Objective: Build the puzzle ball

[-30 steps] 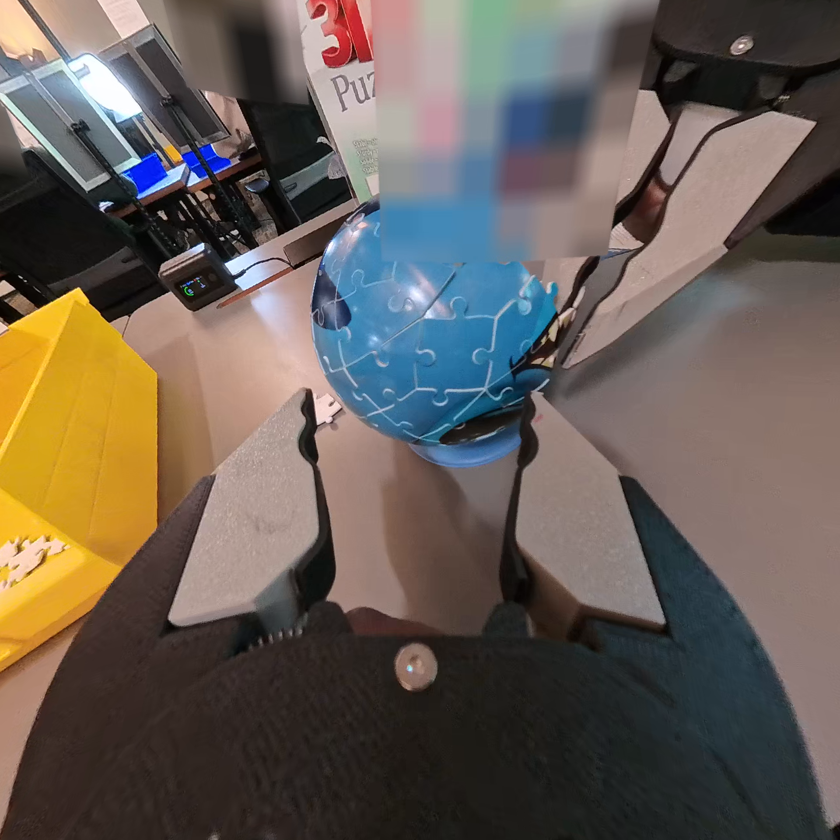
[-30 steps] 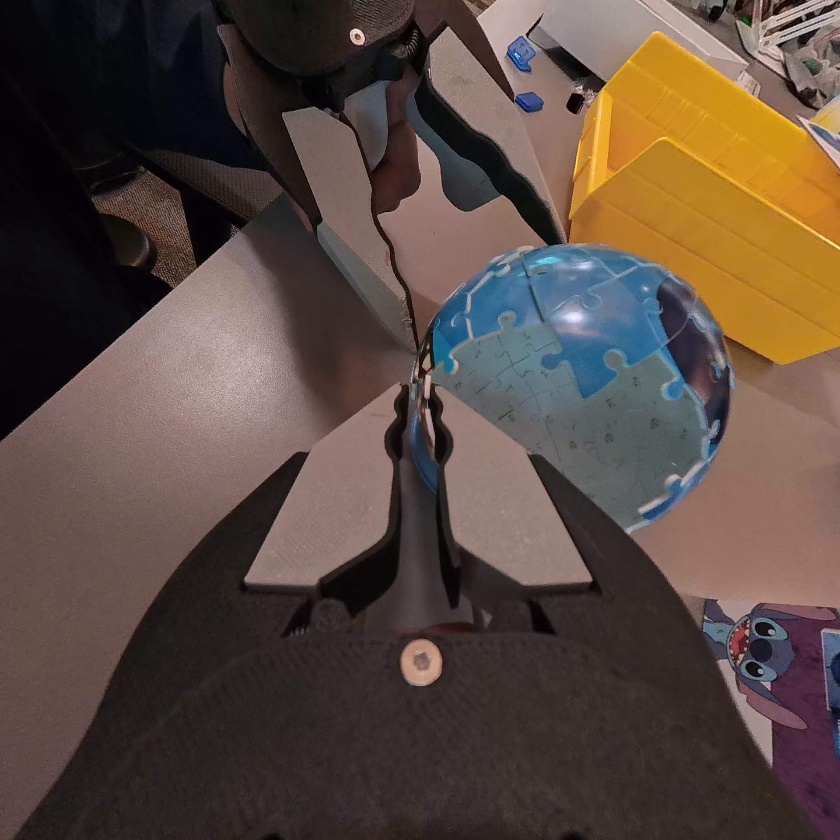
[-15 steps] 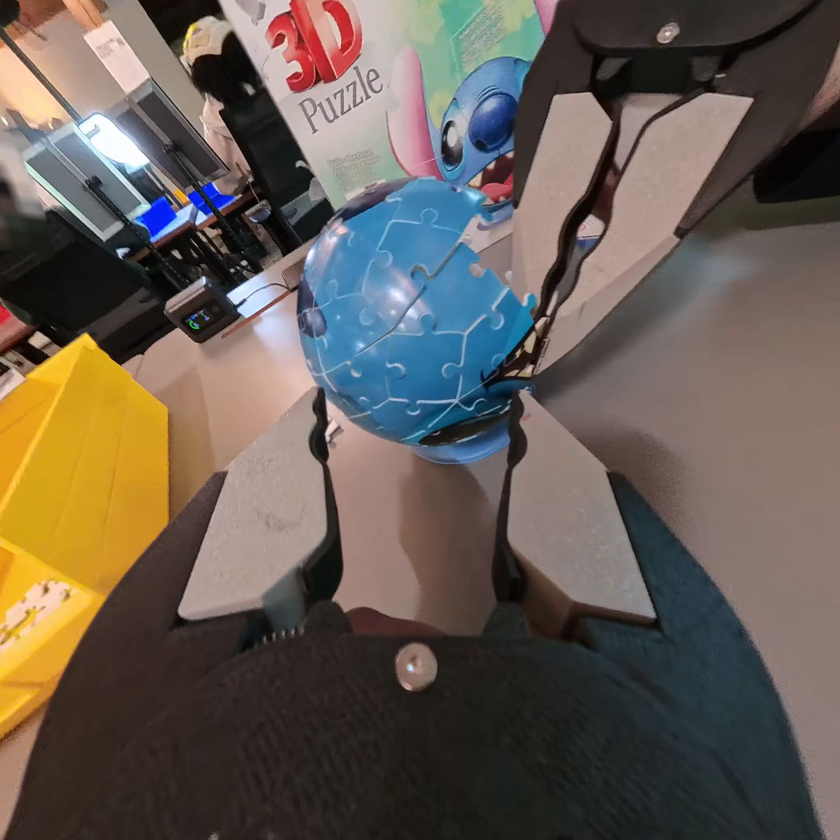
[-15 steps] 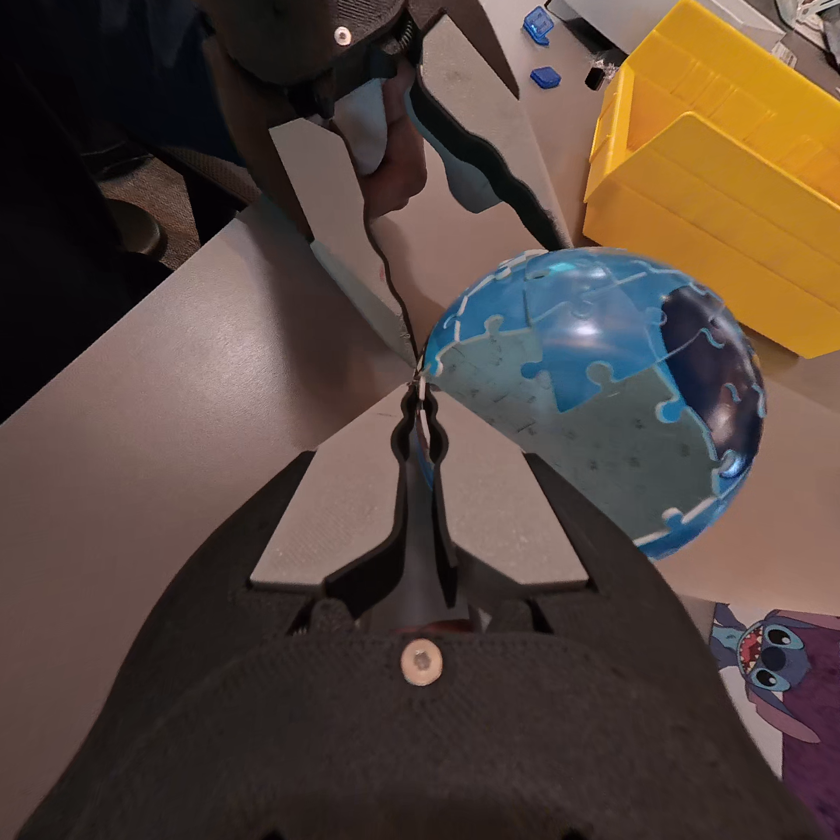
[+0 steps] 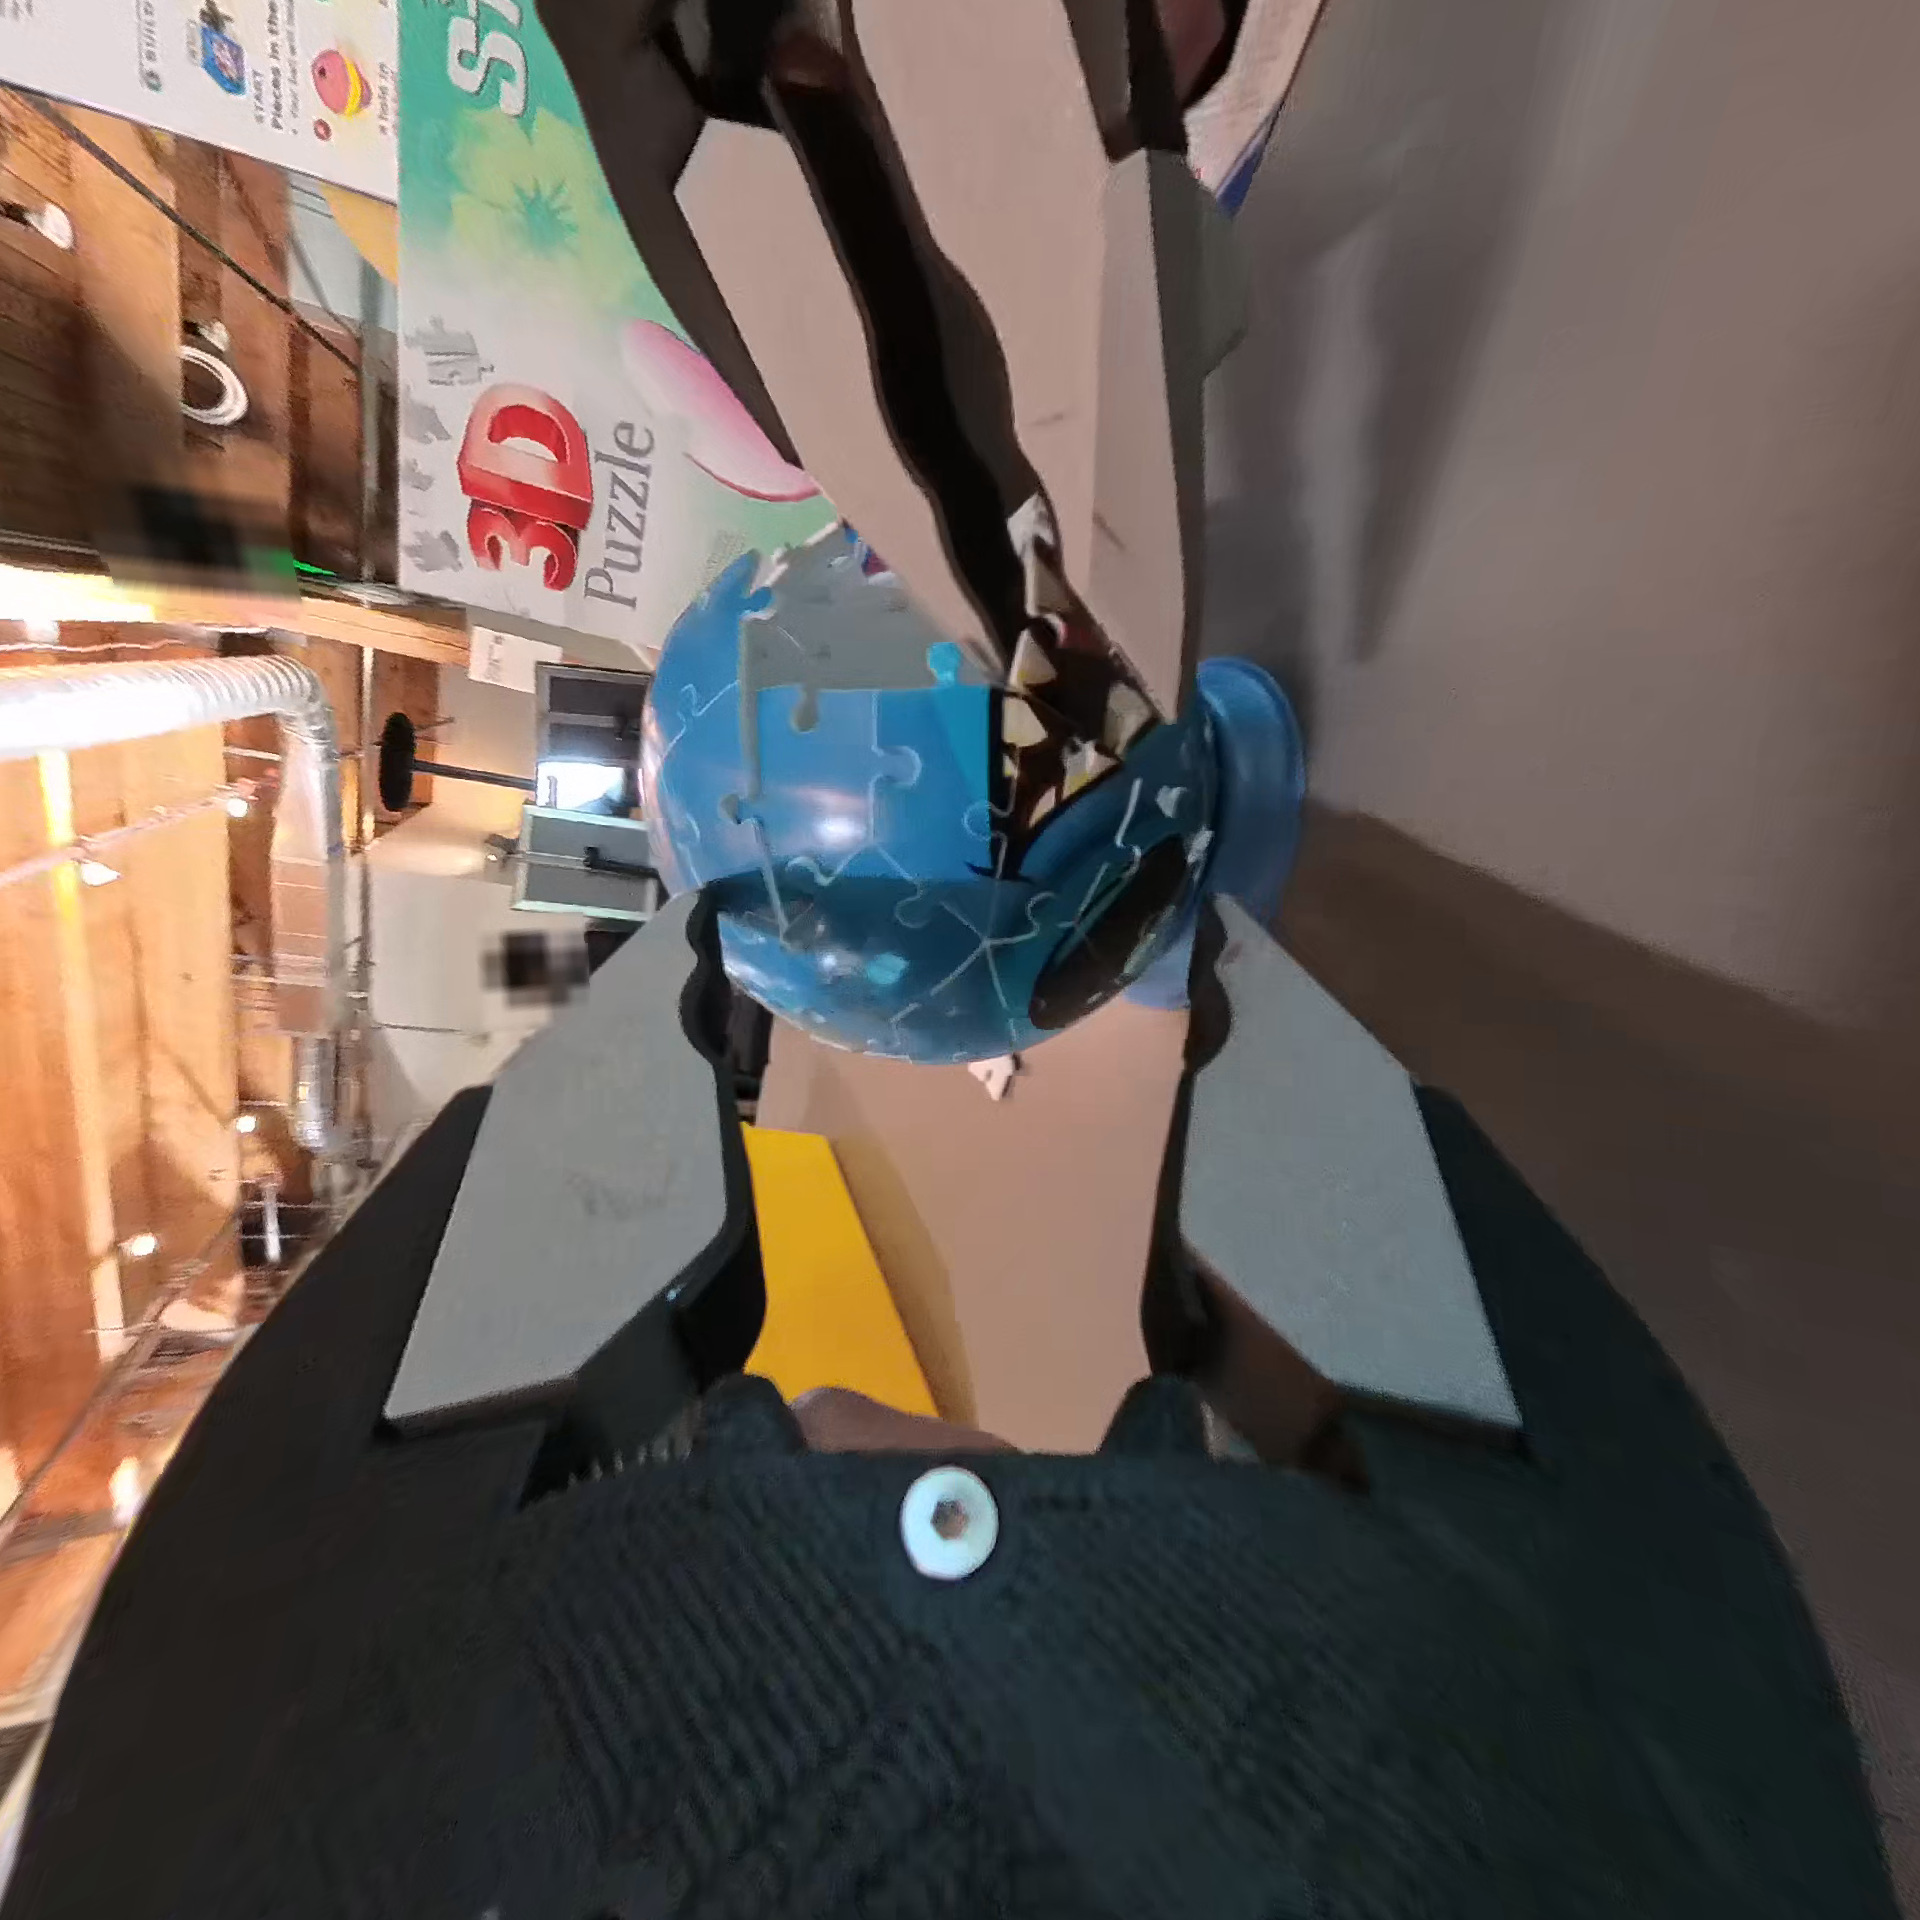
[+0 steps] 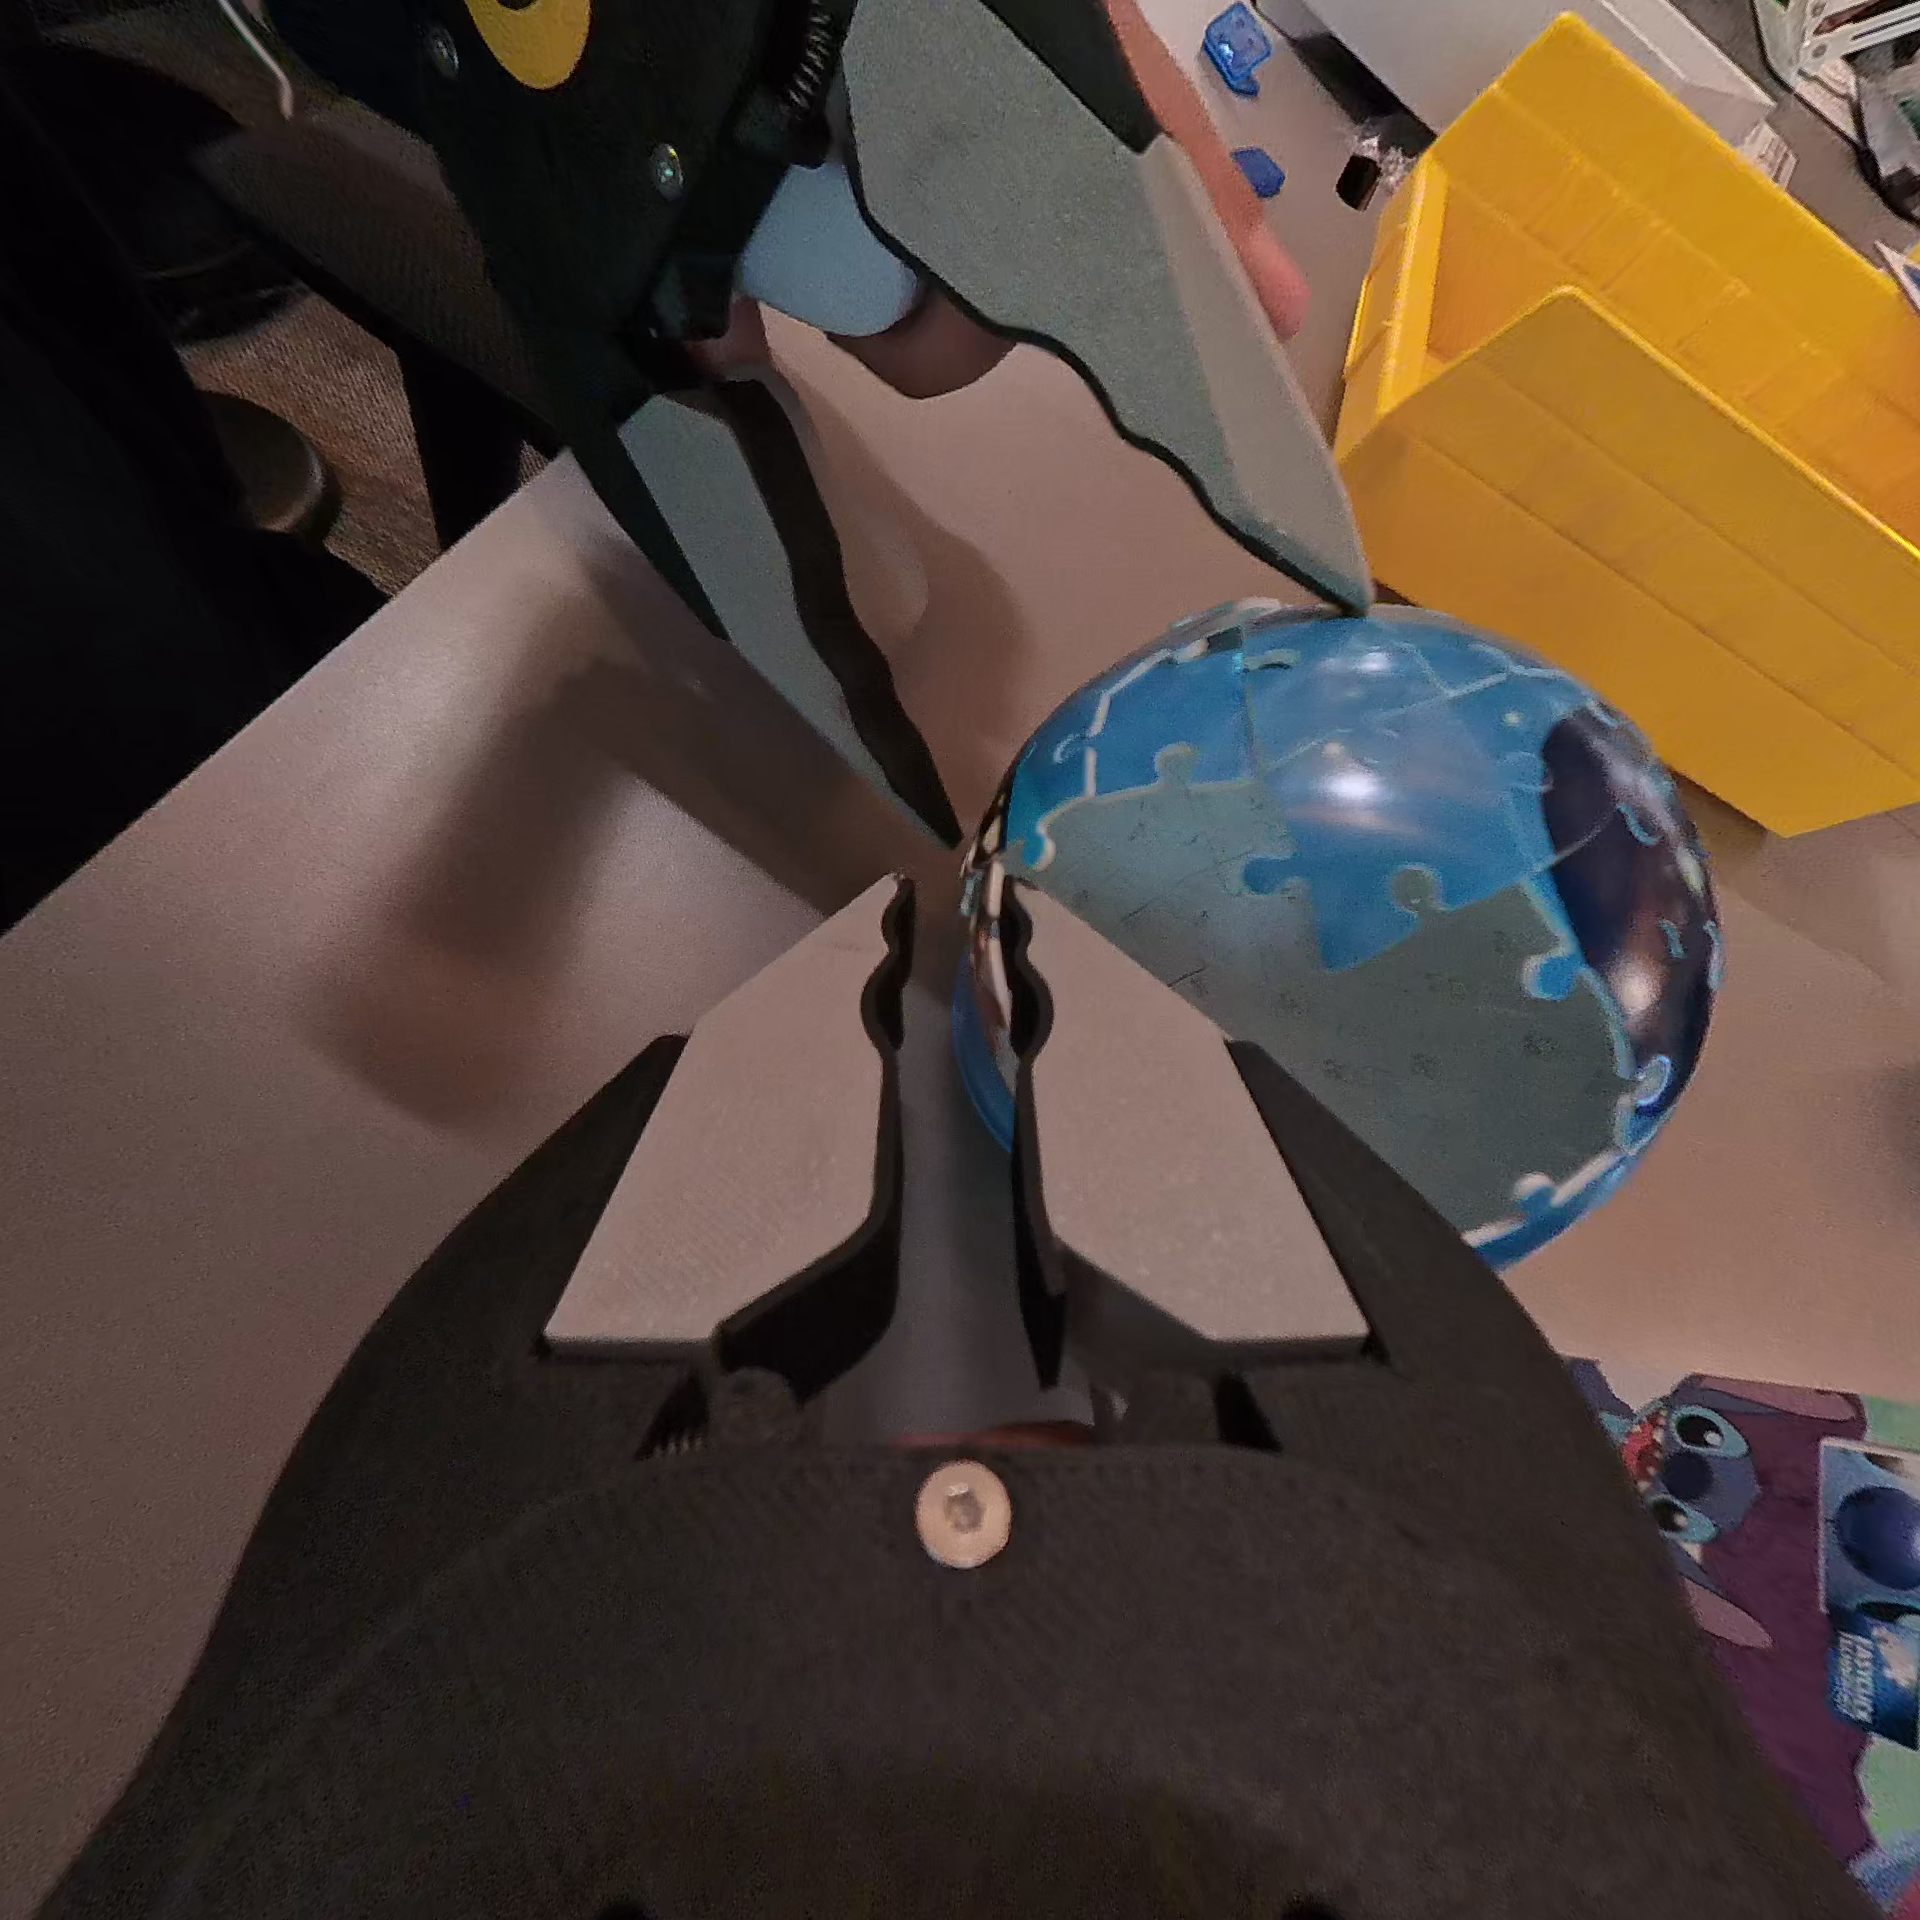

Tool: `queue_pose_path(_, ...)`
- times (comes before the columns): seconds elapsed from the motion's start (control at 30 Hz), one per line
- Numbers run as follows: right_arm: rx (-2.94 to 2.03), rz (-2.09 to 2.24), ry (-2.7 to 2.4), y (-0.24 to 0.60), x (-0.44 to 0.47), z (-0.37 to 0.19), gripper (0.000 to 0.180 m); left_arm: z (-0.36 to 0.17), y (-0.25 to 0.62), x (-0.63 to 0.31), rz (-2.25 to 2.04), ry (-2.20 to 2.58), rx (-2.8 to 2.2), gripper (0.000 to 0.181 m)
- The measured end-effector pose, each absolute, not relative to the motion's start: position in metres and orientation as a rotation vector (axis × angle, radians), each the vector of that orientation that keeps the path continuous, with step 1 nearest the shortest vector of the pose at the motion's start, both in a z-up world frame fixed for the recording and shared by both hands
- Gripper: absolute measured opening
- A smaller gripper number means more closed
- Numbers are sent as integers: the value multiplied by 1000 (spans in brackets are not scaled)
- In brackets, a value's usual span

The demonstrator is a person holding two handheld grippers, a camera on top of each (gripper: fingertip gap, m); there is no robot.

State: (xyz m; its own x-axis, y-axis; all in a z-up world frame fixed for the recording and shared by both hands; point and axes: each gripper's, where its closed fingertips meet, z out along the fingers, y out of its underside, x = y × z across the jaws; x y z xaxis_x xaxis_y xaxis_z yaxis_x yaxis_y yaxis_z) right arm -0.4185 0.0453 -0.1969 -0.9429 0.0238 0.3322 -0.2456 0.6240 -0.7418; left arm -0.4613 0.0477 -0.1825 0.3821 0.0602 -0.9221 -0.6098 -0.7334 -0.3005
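Between the wide-spread grey fingers of the left tongs [image 5: 951,935], the glossy blue puzzle ball [image 6: 1351,914] sits on its round blue stand [image 5: 1252,779] over the smooth grey table [image 6: 312,883]; one fingertip touches the sphere's top. Beside them, the right tongs [image 6: 956,914] pinch narrowly on the open rim of the ball's curved shell. Near the far right edge stand yellow plastic bins [image 6: 1662,468].
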Motion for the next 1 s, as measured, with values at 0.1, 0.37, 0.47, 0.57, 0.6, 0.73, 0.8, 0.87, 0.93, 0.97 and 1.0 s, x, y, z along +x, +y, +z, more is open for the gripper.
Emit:
queue_pose_path(0.1,187,1182,-2523,45,-419,-200,12,-183,51,-464,1427,520,-2009,89)
queue_pose_path(0.37,172,1174,-2514,47,-424,-200,0,-181,60,-466,1478,597,-1988,88)
queue_pose_path(0.47,170,1162,-2509,49,-425,-200,0,-181,62,-467,1486,600,-1990,88)
queue_pose_path(0.57,171,1147,-2506,51,-424,-200,6,-181,64,-468,1488,589,-1989,87)
queue_pose_path(0.6,167,1141,-2506,51,-423,-201,9,-181,64,-467,1490,584,-1985,86)
queue_pose_path(0.73,145,1112,-2488,51,-419,-203,21,-182,63,-467,1480,551,-1970,85)
queue_pose_path(0.8,121,1123,-2484,50,-419,-204,23,-181,63,-468,1462,526,-1982,84)
queue_pose_path(0.87,94,1132,-2469,48,-422,-203,22,-180,64,-469,1434,495,-2002,84)
queue_pose_path(0.93,71,1145,-2454,47,-424,-200,20,-180,62,-469,1412,466,-2033,84)
queue_pose_path(0.97,60,1152,-2447,48,-426,-199,19,-180,62,-470,1400,451,-2050,84)
queue_pose_path(1.0,46,1161,-2442,48,-427,-197,17,-178,63,-471,1387,436,-2064,83)
